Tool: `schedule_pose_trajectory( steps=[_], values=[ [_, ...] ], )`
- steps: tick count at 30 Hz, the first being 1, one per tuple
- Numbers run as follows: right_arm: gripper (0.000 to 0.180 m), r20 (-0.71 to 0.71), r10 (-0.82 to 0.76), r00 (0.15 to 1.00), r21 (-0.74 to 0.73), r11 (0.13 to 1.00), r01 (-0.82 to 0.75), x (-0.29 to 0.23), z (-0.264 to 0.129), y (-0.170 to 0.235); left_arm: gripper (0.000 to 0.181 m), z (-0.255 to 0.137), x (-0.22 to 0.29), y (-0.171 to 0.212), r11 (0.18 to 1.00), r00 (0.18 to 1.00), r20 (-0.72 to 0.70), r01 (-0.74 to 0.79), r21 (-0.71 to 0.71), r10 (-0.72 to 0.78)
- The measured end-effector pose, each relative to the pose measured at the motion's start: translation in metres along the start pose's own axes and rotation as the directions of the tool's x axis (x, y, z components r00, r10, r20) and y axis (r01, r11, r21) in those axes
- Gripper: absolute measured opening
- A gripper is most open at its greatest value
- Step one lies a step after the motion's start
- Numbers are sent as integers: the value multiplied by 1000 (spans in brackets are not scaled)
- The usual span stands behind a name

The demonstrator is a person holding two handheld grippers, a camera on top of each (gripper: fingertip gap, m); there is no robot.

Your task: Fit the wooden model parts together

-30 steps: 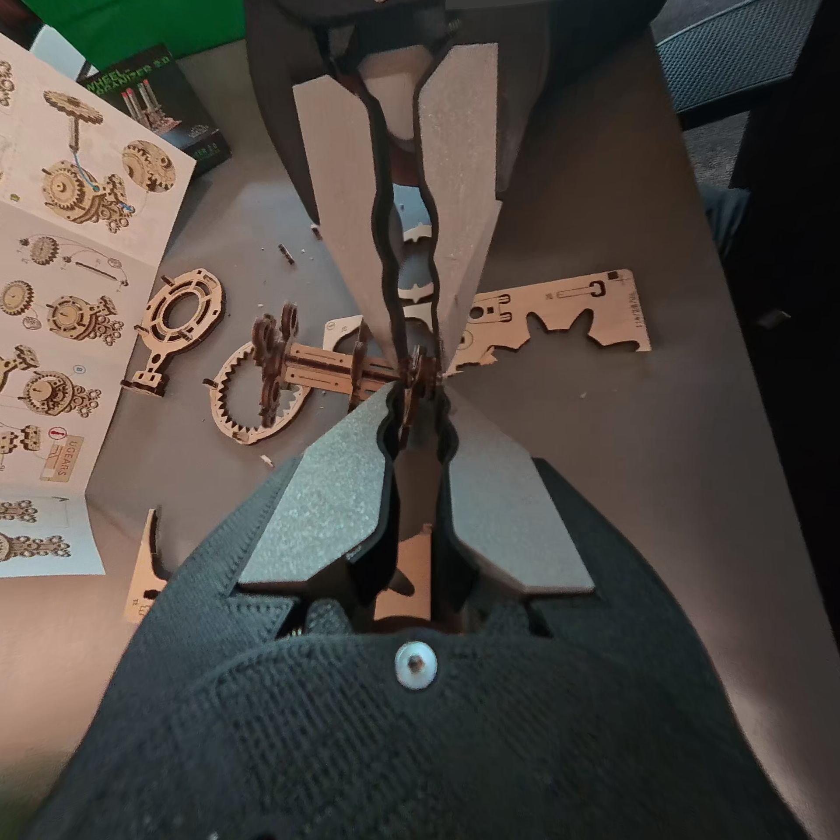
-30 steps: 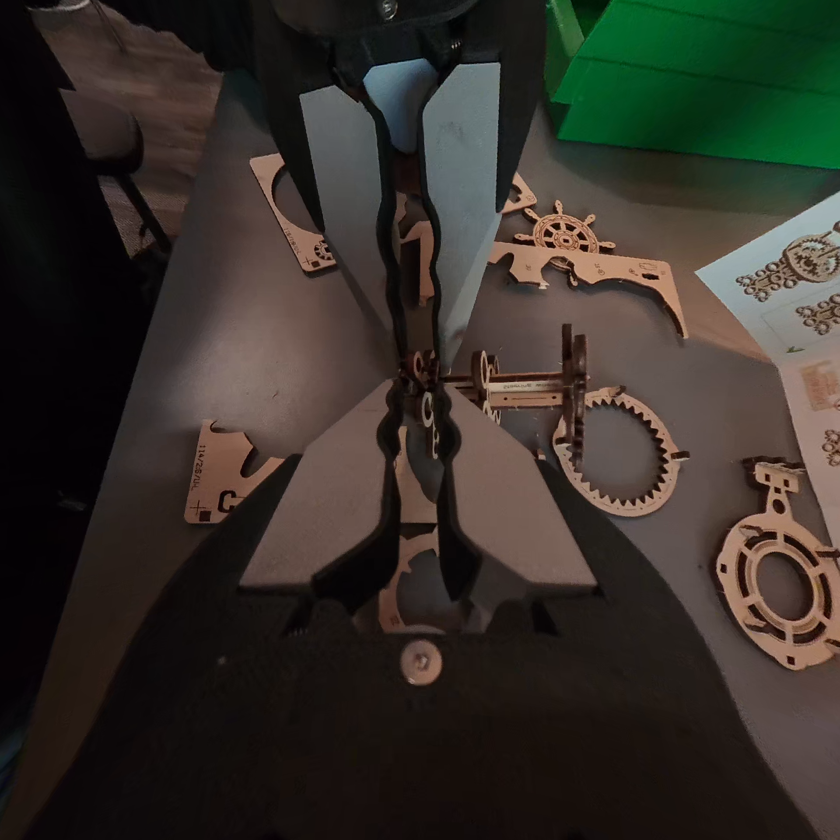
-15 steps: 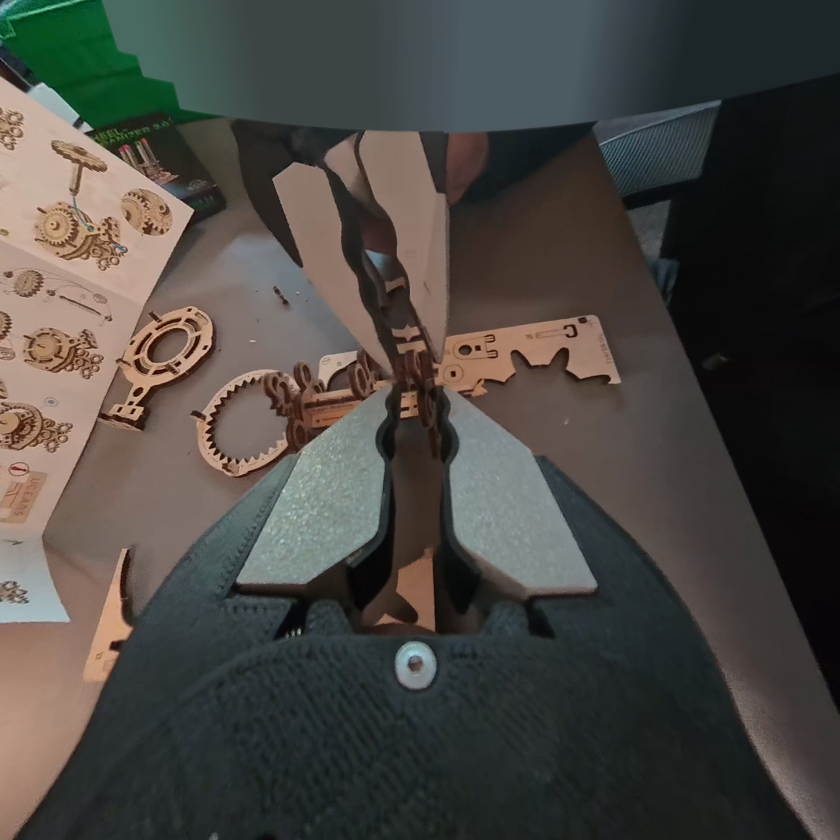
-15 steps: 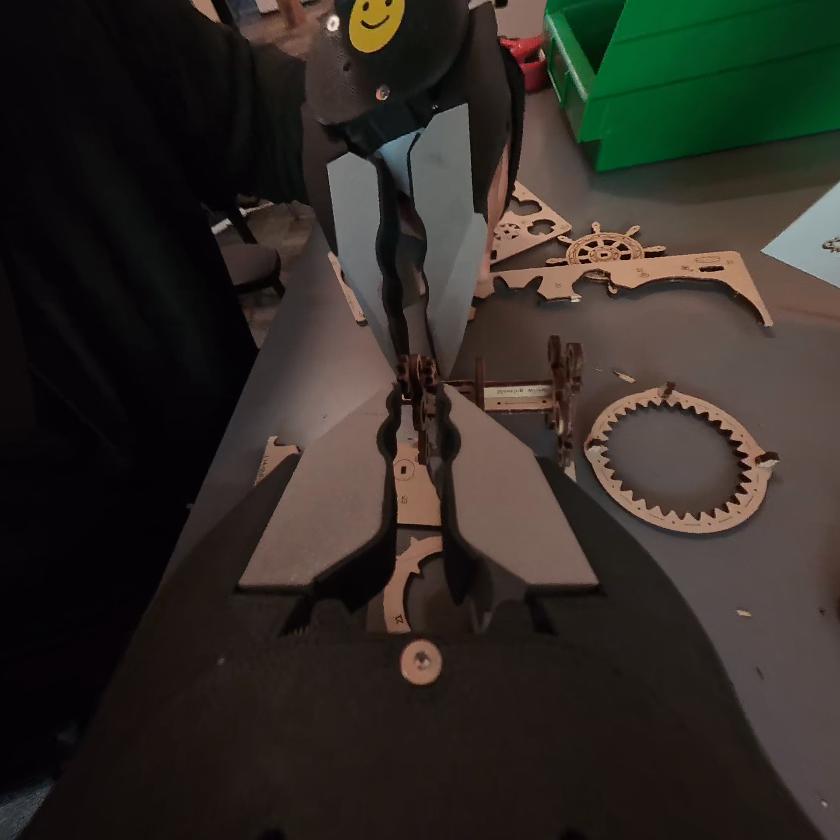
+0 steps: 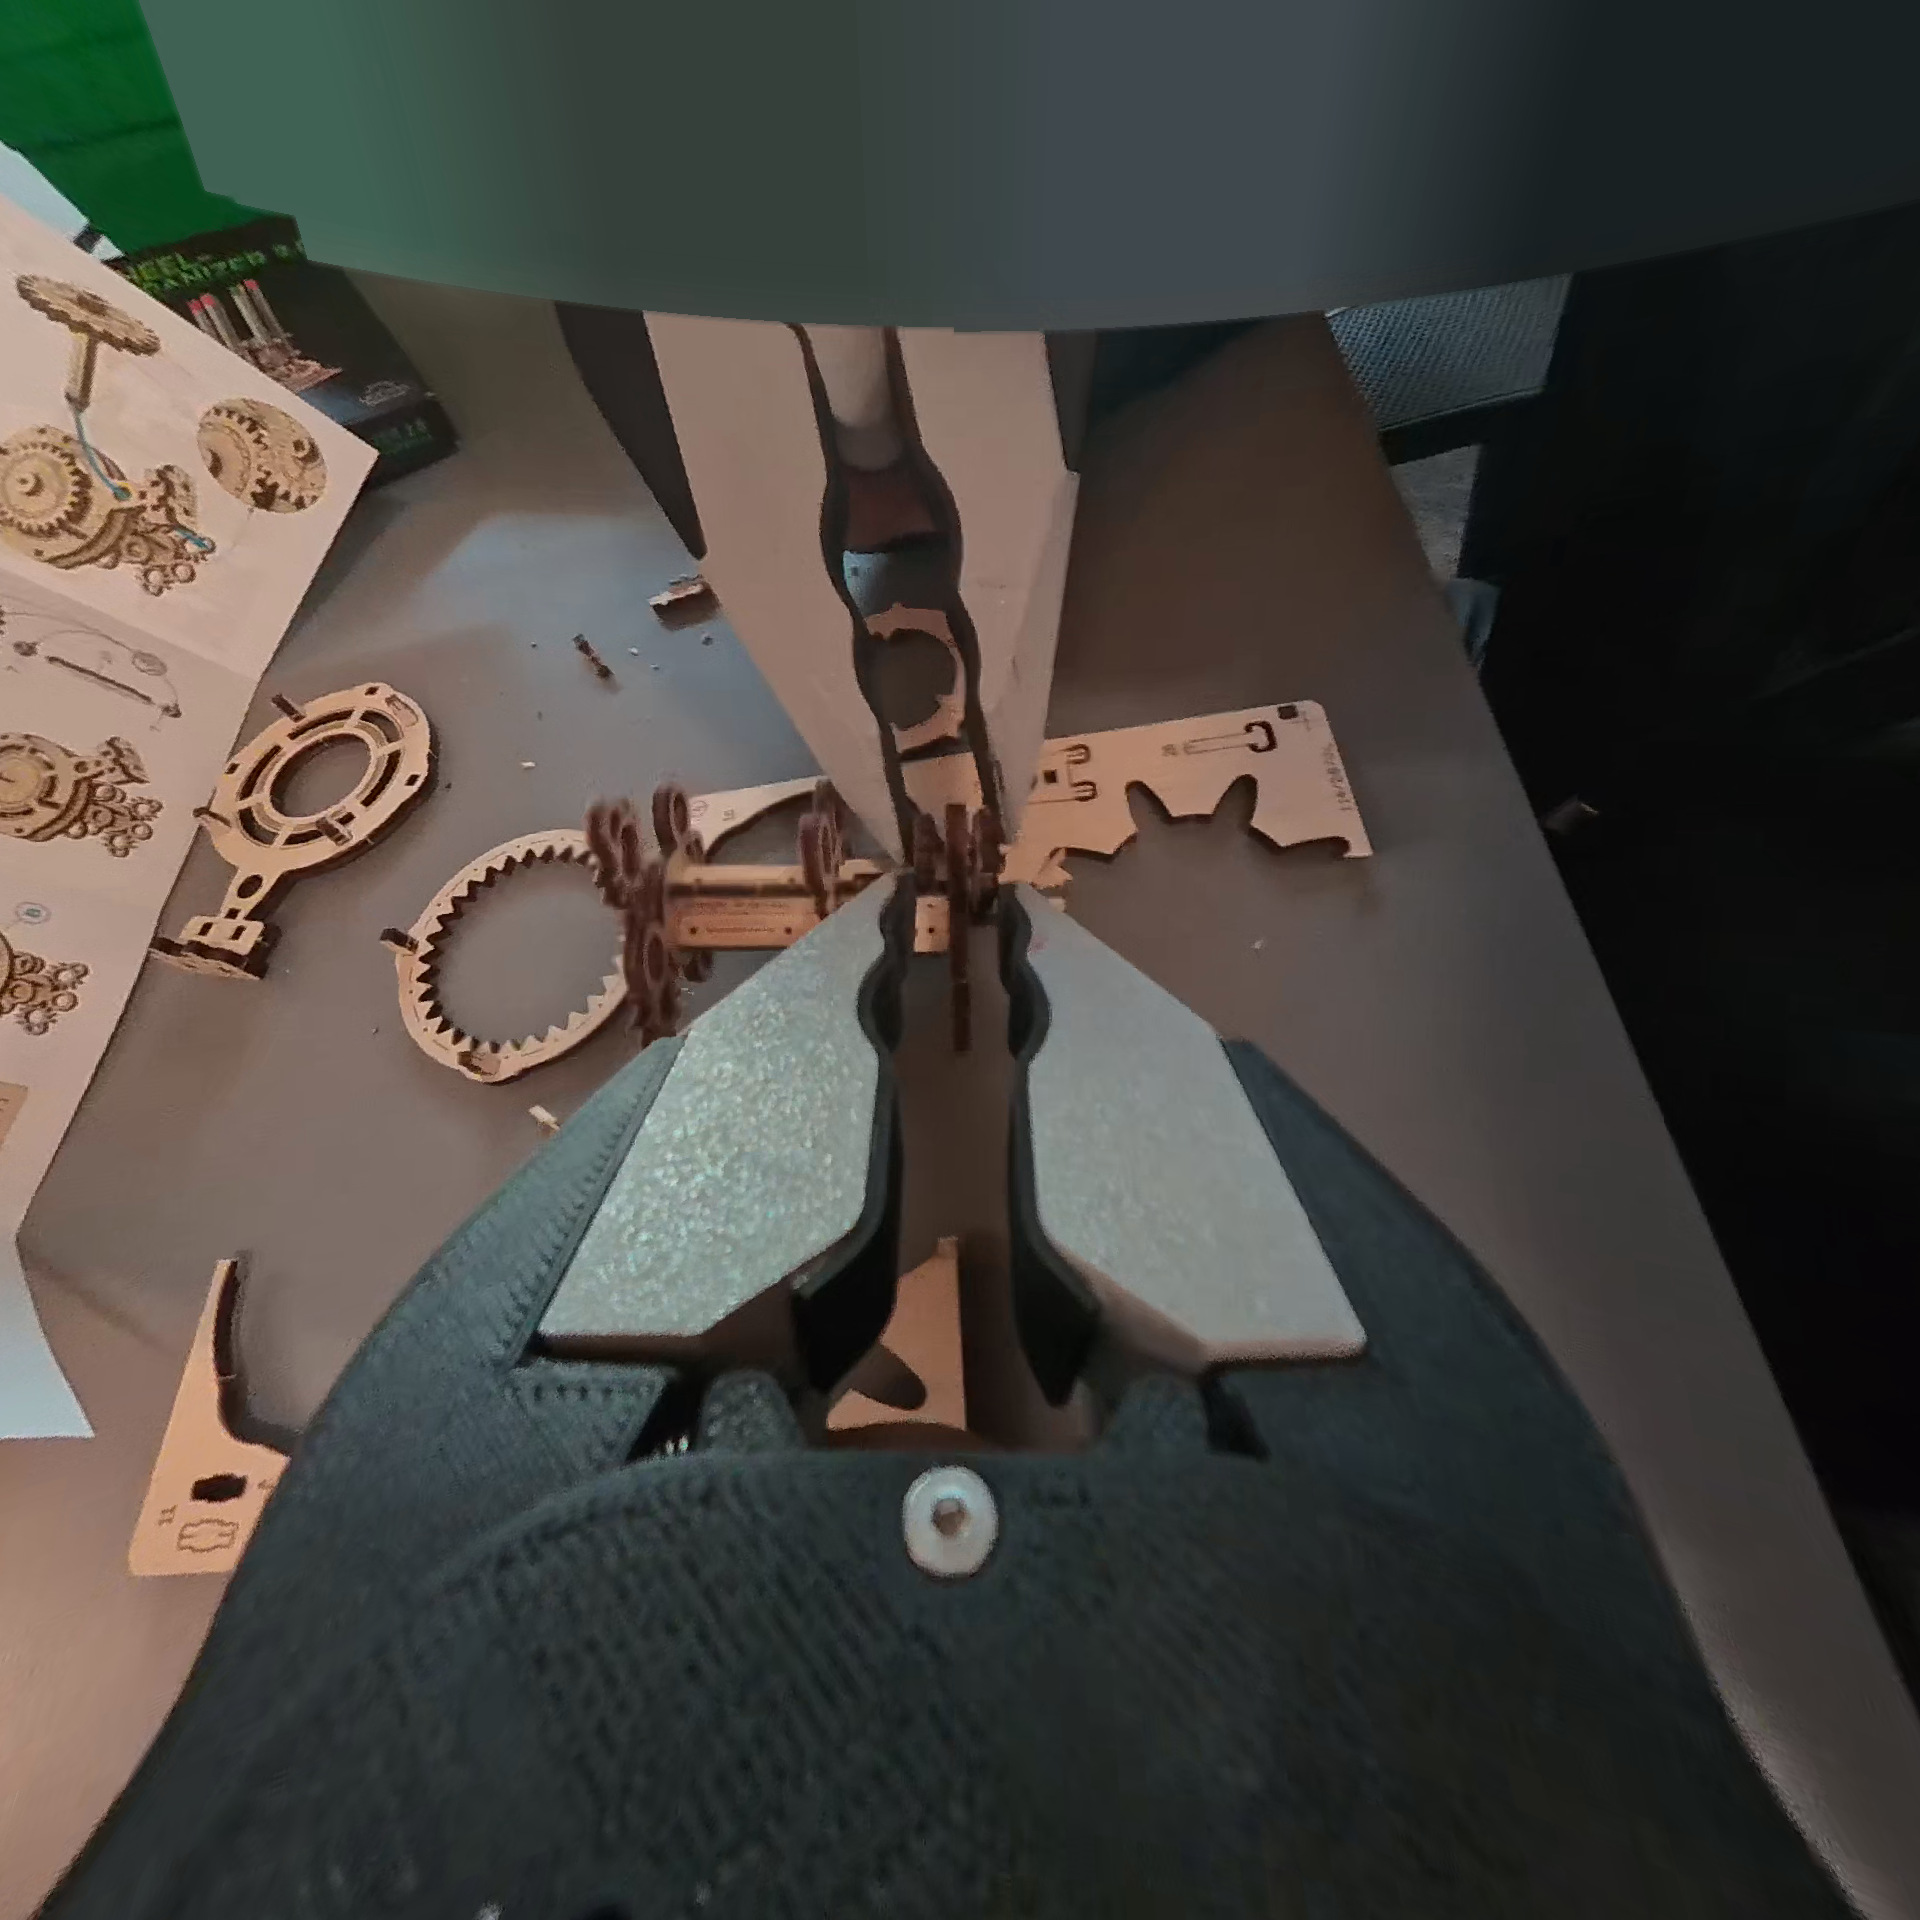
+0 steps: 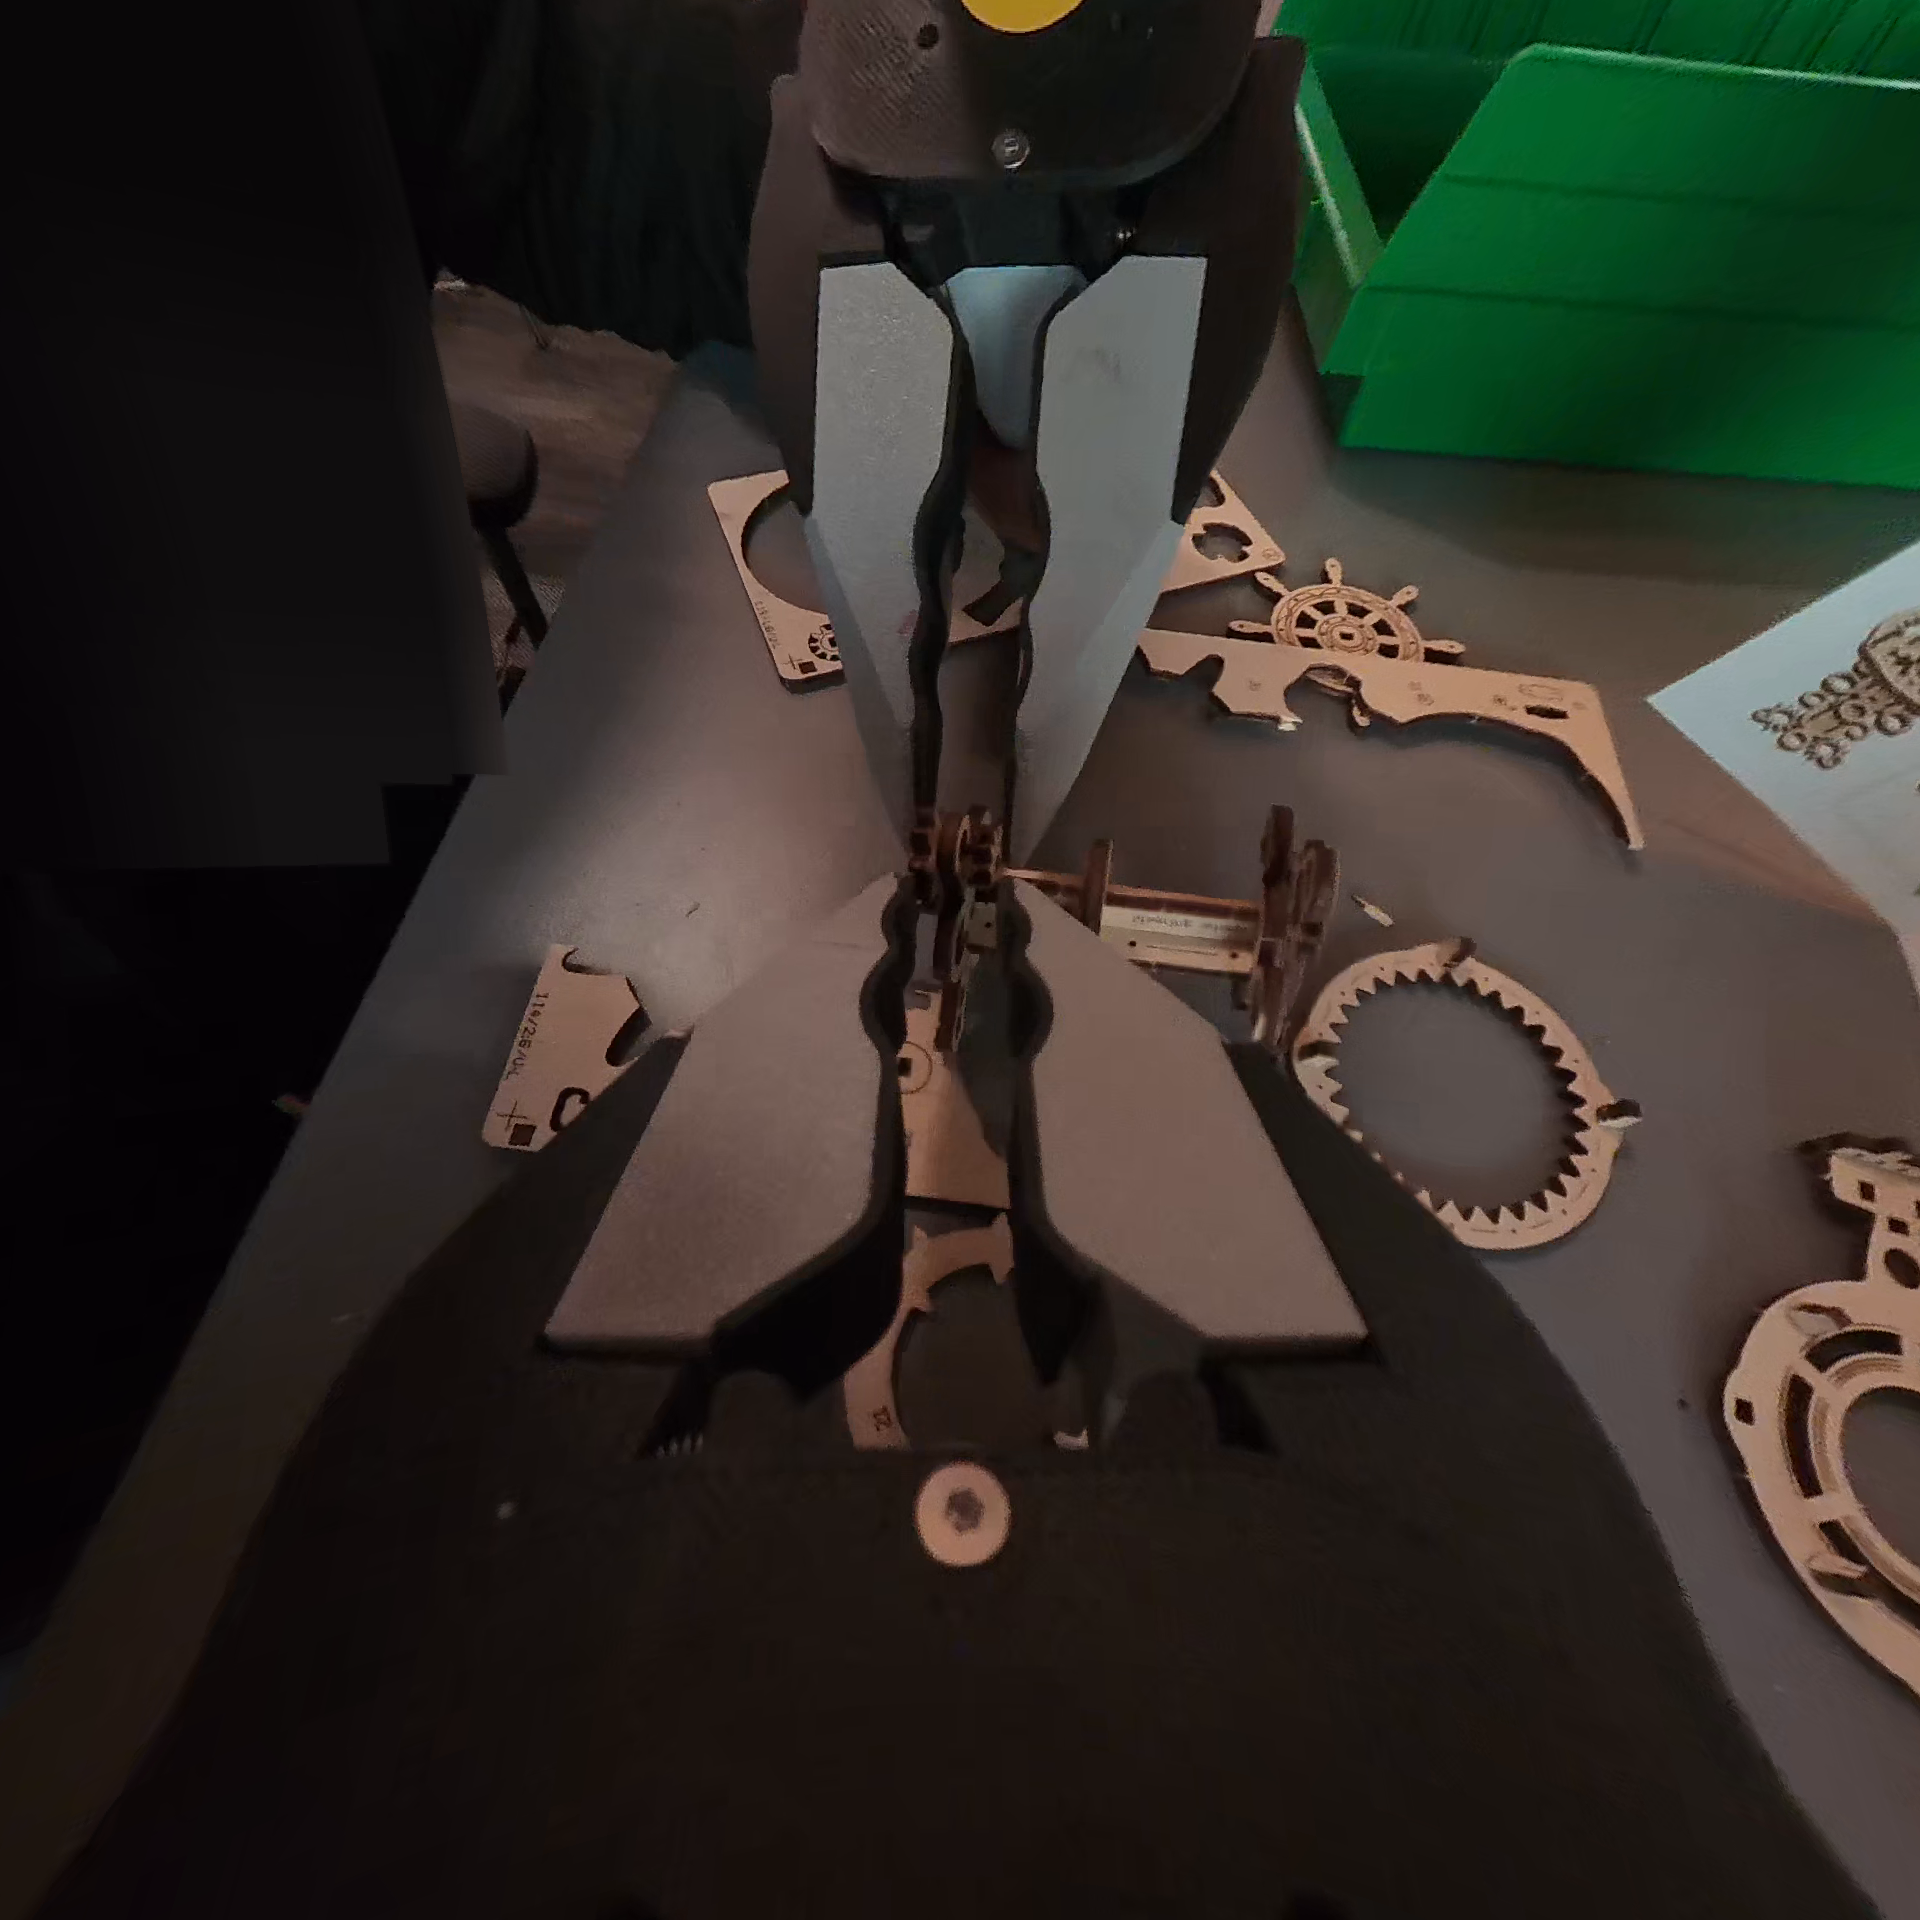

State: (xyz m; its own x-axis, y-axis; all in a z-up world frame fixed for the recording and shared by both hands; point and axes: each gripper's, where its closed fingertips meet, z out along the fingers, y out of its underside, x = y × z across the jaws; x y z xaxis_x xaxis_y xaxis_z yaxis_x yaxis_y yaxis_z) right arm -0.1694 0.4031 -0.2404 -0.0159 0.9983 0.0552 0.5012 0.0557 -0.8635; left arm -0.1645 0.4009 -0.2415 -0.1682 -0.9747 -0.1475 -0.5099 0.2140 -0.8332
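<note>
Both tongs, left [image 5: 948, 902] and right [image 6: 956, 902], meet tip to tip, each clamped on the disc end of the wooden axle assembly [image 5: 748, 906], now lifted off the counter [image 5: 1299, 1039] above the toothed ring [image 5: 509, 966]. Its discs look closer-packed than a second ago, so the press-fit seems nearly seated.

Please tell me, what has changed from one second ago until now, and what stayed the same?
The wooden axle assembly tilted and then levelled as both grippers shifted; the cameras pulled back, showing more table. Nothing was taken or released: the left gripper and the right gripper still meet tip to tip, jaws closed on the small gear cluster at the axle's end. The toothed ring and the other loose parts stayed put.
</note>
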Motion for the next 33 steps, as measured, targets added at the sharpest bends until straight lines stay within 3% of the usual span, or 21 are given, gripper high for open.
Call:
schedule_pose_trajectory(
  steps=[13,23,33],
  values=[
    [12,-25,-53,998,-32,998,52,-3,3,2,11,1,2,4,1000,1000,21,-22,-20,22],
    [12,38,126,991,-15,992,-126,0,3,2,11,2,-1,6,997,1000,22,9,-79,-7],
    [11,54,86,995,-51,995,-83,-9,4,4,9,2,10,4,993,995,-56,78,-83,-83]
  ],
)
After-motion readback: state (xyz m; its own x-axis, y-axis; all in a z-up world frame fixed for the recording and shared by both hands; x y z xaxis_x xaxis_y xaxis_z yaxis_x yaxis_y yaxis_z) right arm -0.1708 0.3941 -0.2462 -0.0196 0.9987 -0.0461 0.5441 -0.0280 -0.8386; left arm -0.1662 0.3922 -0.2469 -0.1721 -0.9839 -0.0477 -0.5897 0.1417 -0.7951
